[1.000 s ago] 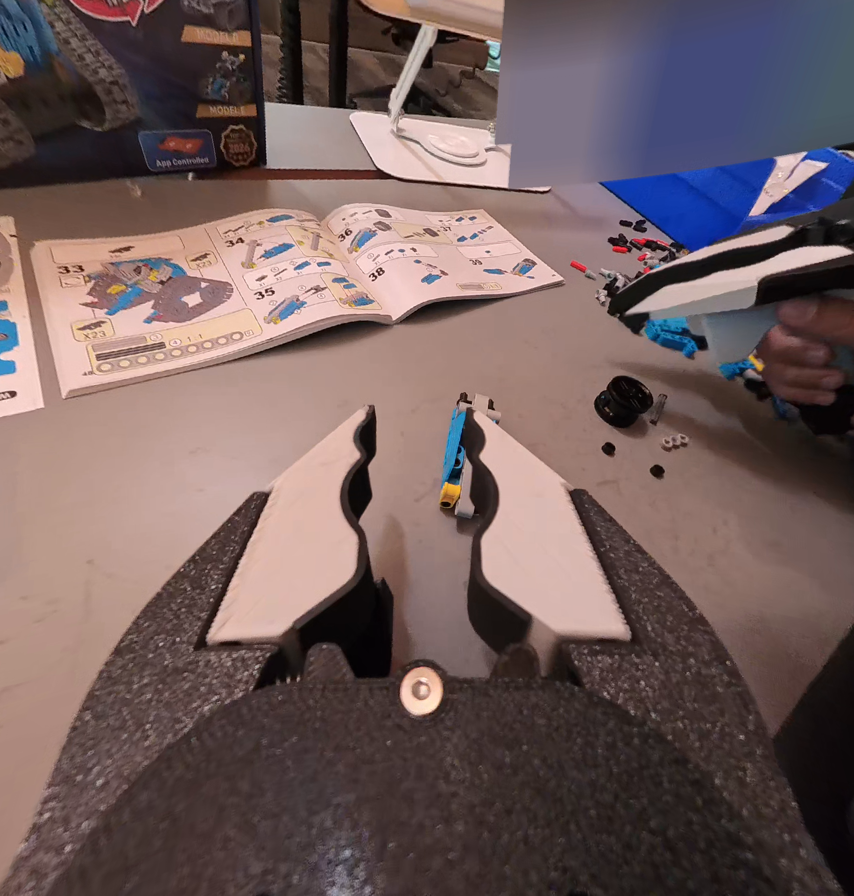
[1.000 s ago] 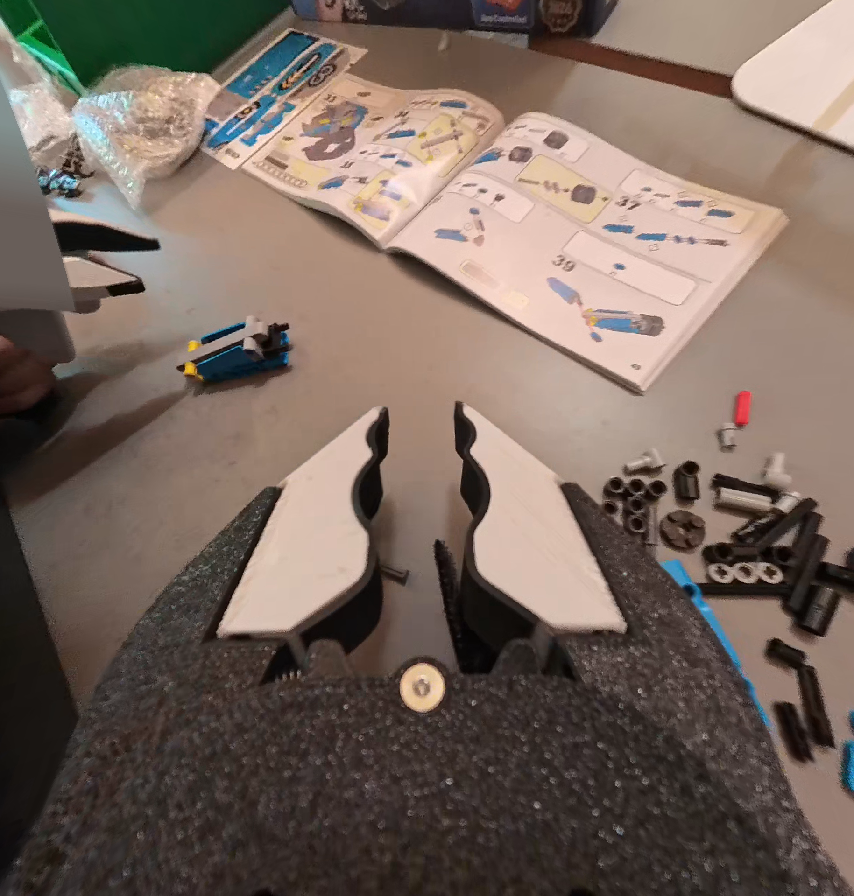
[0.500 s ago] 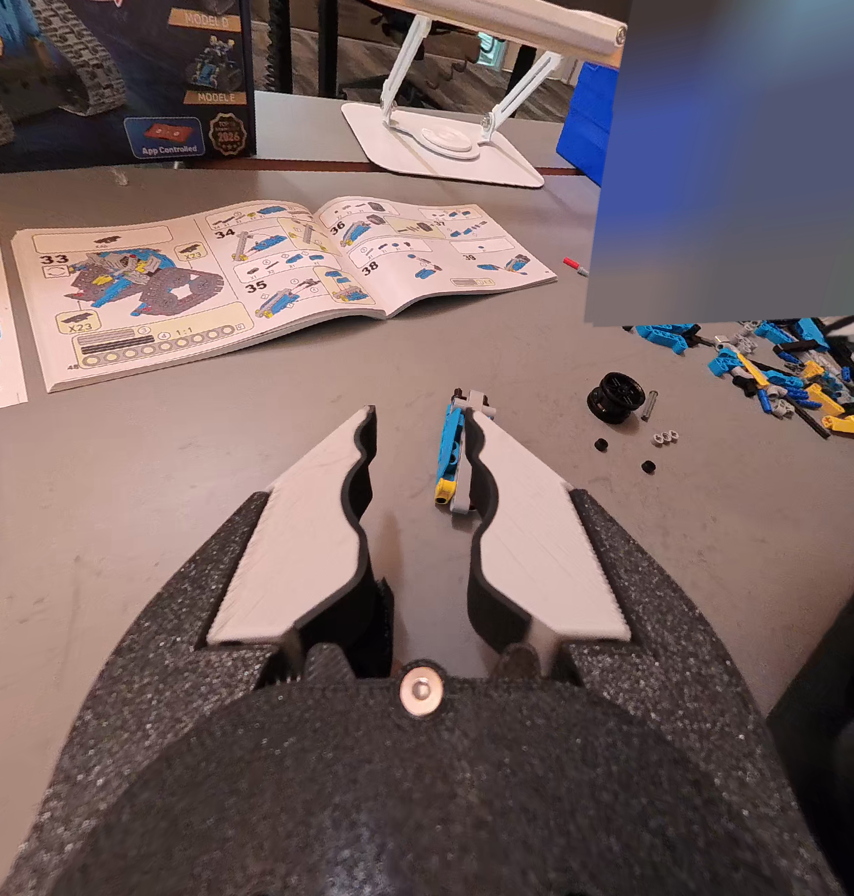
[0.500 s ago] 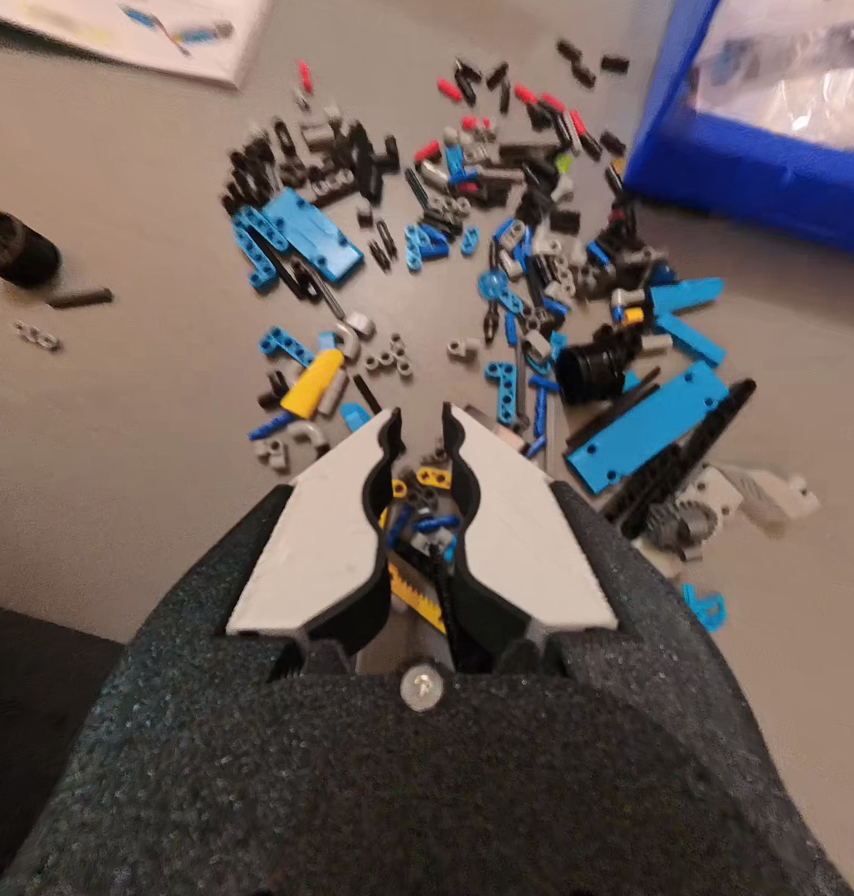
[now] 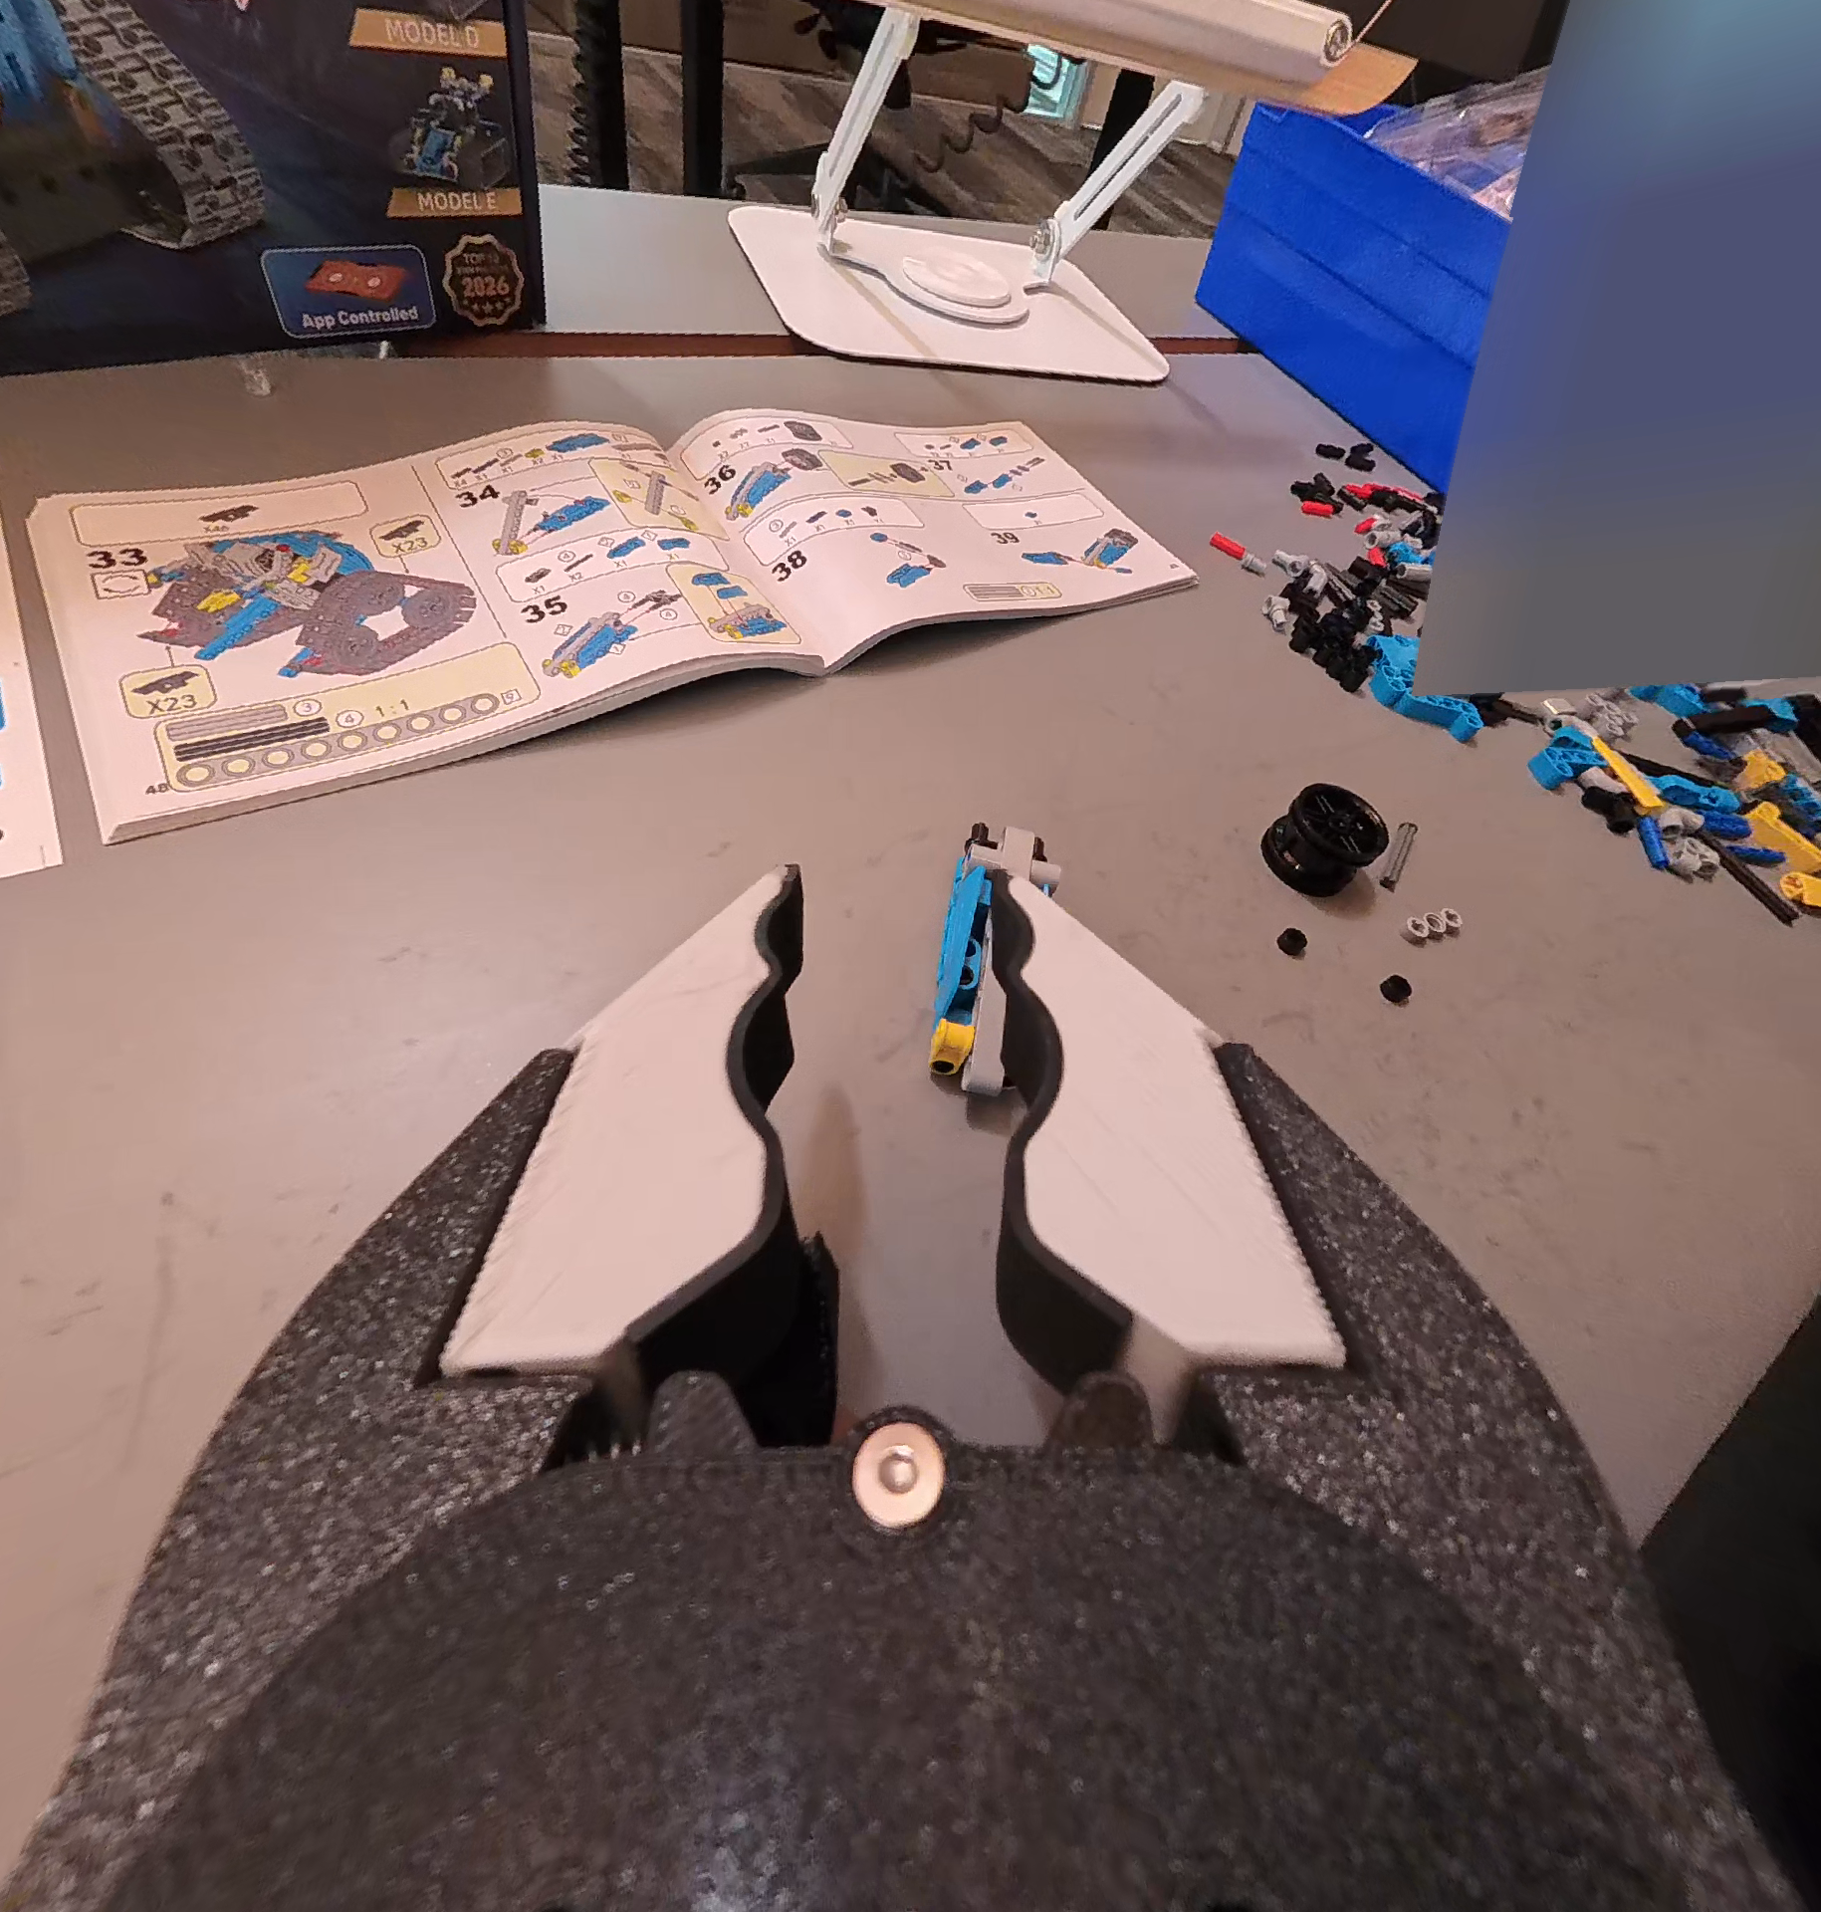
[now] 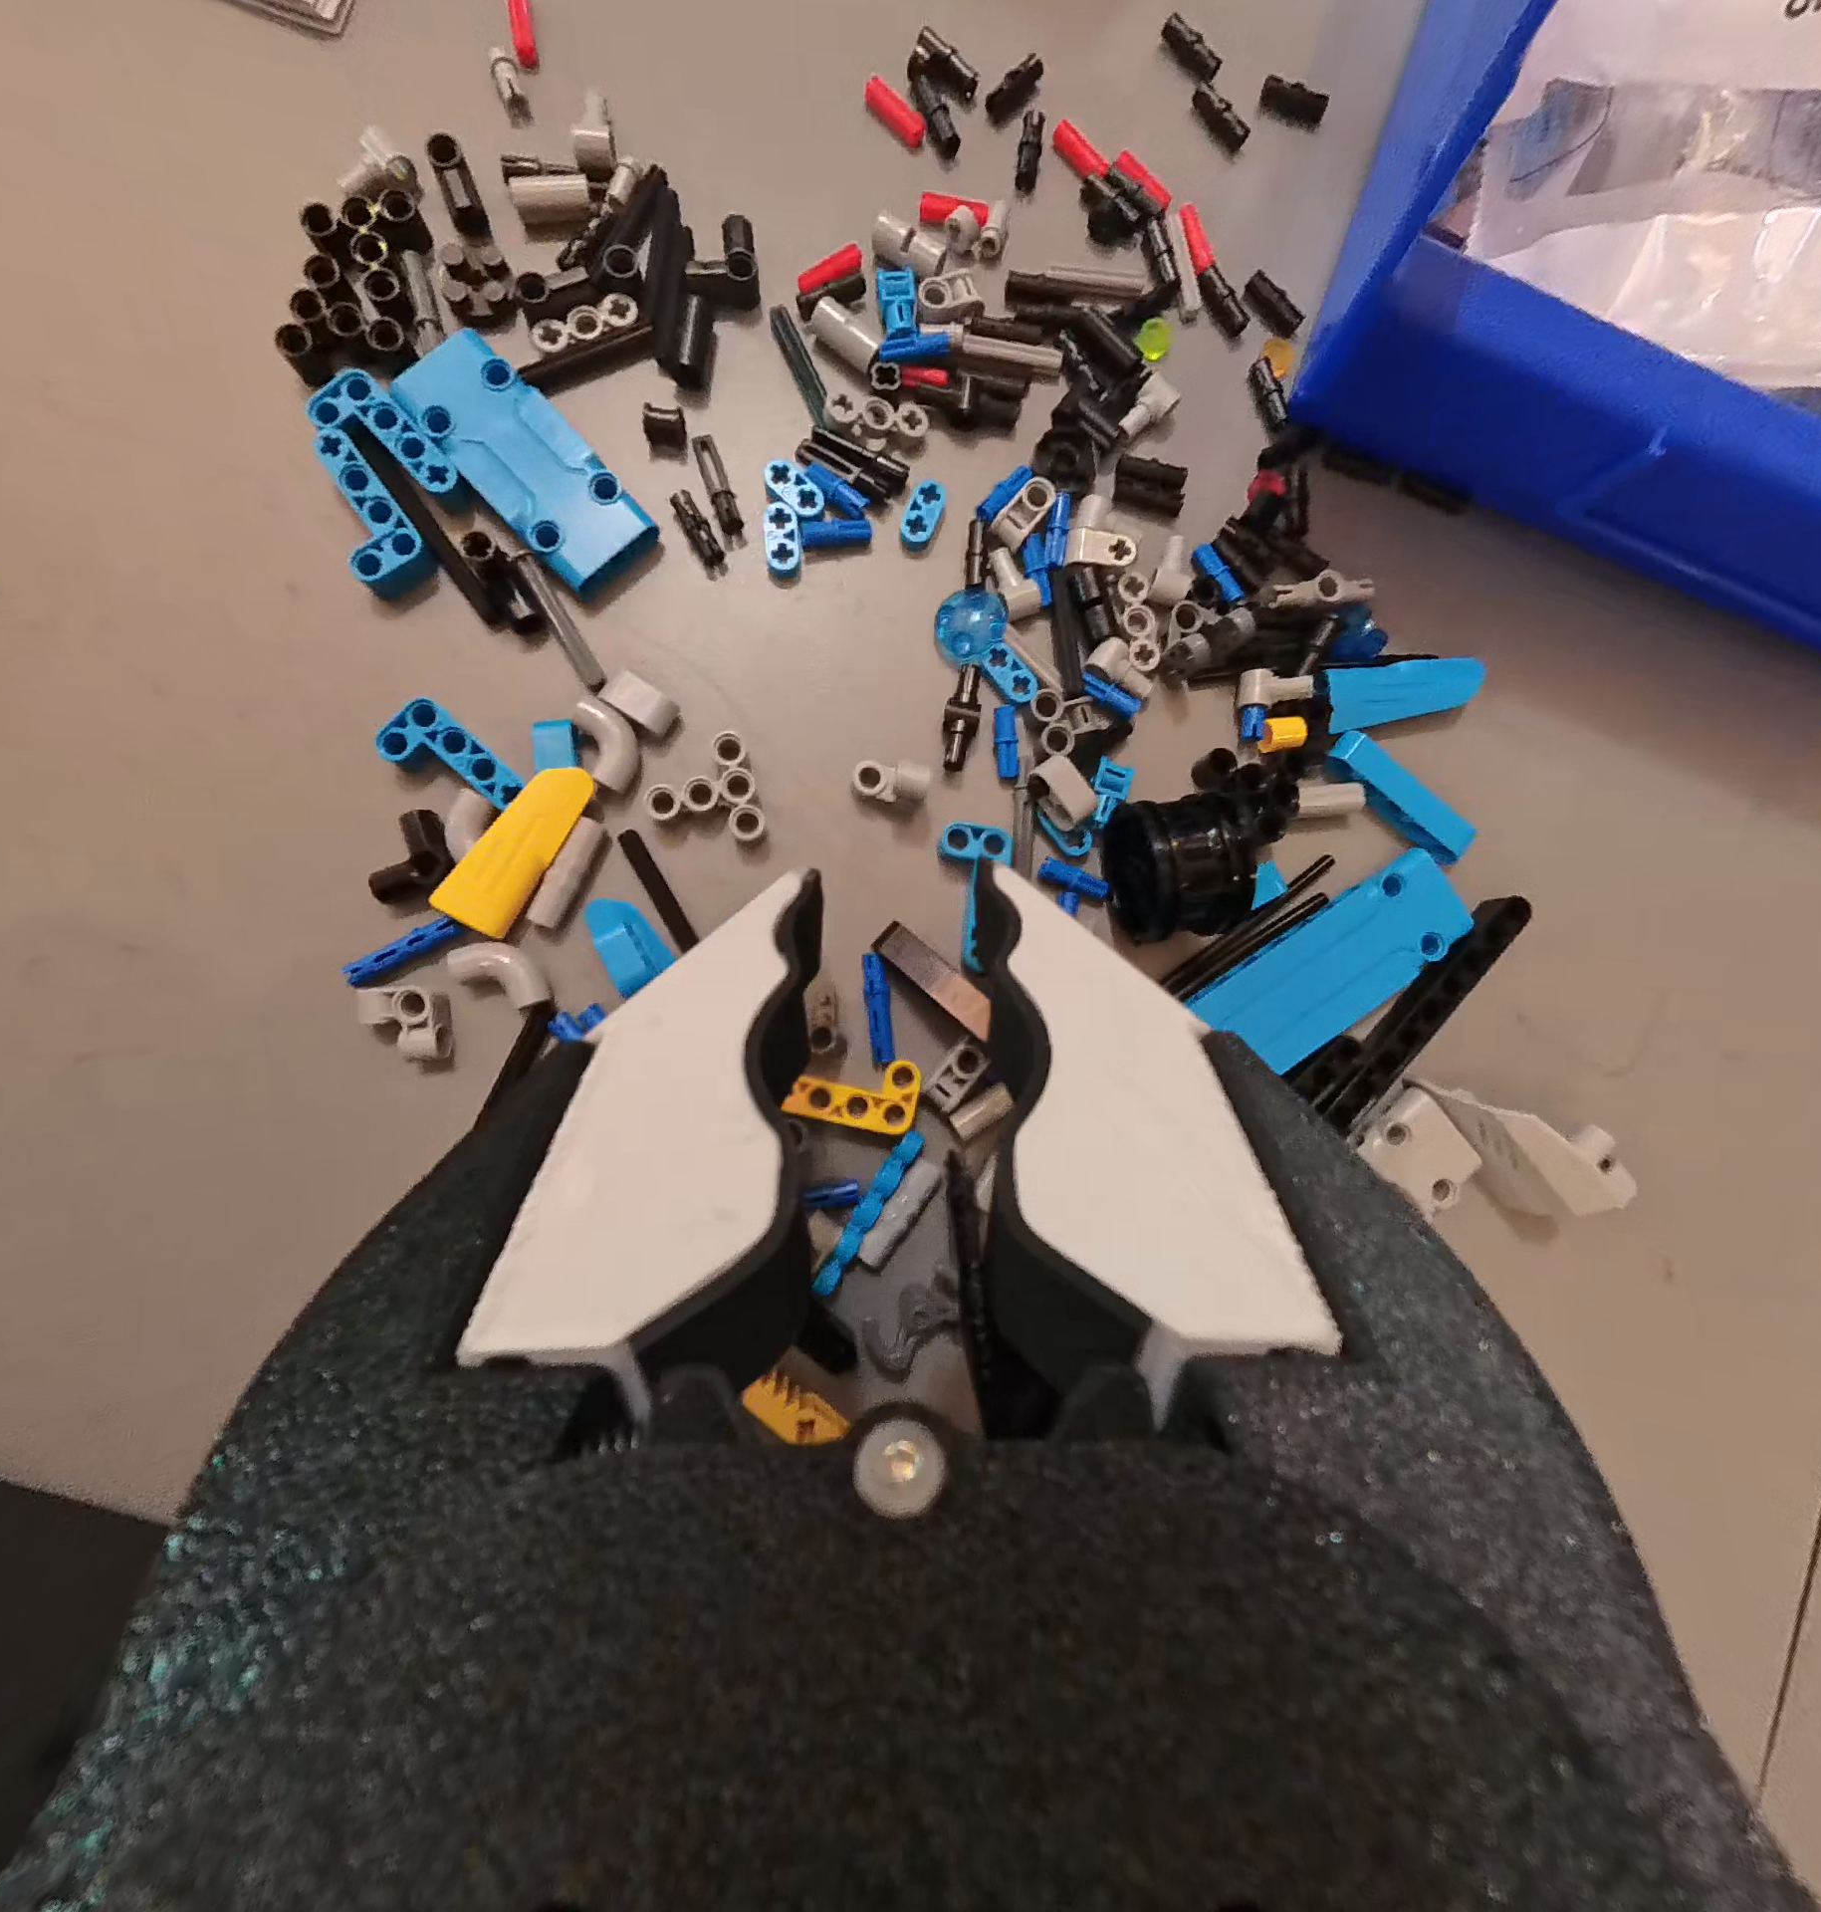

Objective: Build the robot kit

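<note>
My left gripper [image 5: 893, 879] is open and empty, low over the grey table [image 5: 368, 983]. A small blue, grey and yellow brick assembly [image 5: 968, 962] lies on the table just inside its right finger [image 5: 1113, 1086]. My right gripper [image 6: 901, 885] is open and empty, pointing down over a spread of loose small building parts [image 6: 885, 435]. Between its fingers lie a yellow angled beam [image 6: 859, 1102], a thin blue axle [image 6: 875, 1004] and a dark flat piece [image 6: 932, 978]. A black wheel hub [image 6: 1185, 859] lies just right of its right finger.
An open instruction booklet [image 5: 596, 590] lies ahead of the left gripper, with a product box [image 5: 234, 166] and a white stand [image 5: 947, 290] behind. A black wheel [image 5: 1325, 838] and small bits lie to its right. A blue bin [image 6: 1609, 341] with plastic bags stands at the right. One gripper's finger ends stand about 40 cm off the other's. To the black wheel hub [image 6: 1185, 859]: right tips about 4 cm, left tips about 45 cm.
The right gripper swung from near the booklet over to the pile of loose parts and now hovers closer above it. The left gripper stayed almost still, open beside the small assembly.
</note>
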Available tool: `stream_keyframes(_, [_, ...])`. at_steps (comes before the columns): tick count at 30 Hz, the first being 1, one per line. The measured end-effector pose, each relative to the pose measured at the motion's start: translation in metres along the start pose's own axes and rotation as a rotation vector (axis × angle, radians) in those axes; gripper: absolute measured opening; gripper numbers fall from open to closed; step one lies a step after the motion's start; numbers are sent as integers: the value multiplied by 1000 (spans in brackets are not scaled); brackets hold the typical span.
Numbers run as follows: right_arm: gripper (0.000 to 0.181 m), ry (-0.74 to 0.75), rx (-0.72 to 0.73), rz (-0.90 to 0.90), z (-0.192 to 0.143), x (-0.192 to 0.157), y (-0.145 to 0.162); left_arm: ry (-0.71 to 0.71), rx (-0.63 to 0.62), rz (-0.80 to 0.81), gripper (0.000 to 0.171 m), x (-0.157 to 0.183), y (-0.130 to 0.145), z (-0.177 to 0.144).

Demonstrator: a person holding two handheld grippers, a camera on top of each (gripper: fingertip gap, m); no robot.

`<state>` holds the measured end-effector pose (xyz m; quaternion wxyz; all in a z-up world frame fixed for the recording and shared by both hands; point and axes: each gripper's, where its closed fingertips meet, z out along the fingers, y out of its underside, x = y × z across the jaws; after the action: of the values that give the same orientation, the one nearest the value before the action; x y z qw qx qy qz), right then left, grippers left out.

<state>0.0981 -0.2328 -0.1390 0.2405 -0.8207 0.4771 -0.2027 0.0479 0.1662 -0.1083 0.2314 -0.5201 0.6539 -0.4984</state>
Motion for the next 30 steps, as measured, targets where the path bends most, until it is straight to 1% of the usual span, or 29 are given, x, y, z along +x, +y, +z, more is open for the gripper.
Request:
stream_keyframes(2, [28,-20,-1,8,4,-3,-2,2,2,1,36,0,0,0])
stream_keyframes(6, [26,-72,-13,-28,10,-22,-3,16,5,0,36,2,-1,0])
stream_keyframes(8, [24,-74,-34,-30,11,-24,1,20,4,3,36,3,-1,0])
stream_keyframes(15, [20,56,-51,20,3,17,11,28,9,8,36,5,-1,0])
stream_keyframes(18, [19,28,-27,52,8,14,8,28,7,11,36,5,-1,0])
stream_keyframes(21, [20,23,-64,33,12,10,15,28,5,8,36,5,-1,0])
stream_keyframes(27, [19,102,-70,116,-10,40,29,30,3,11,36,6,-1,1])
stream_keyframes(30, [18,144,-98,135,-18,54,41,29,6,11,36,6,-1,0])
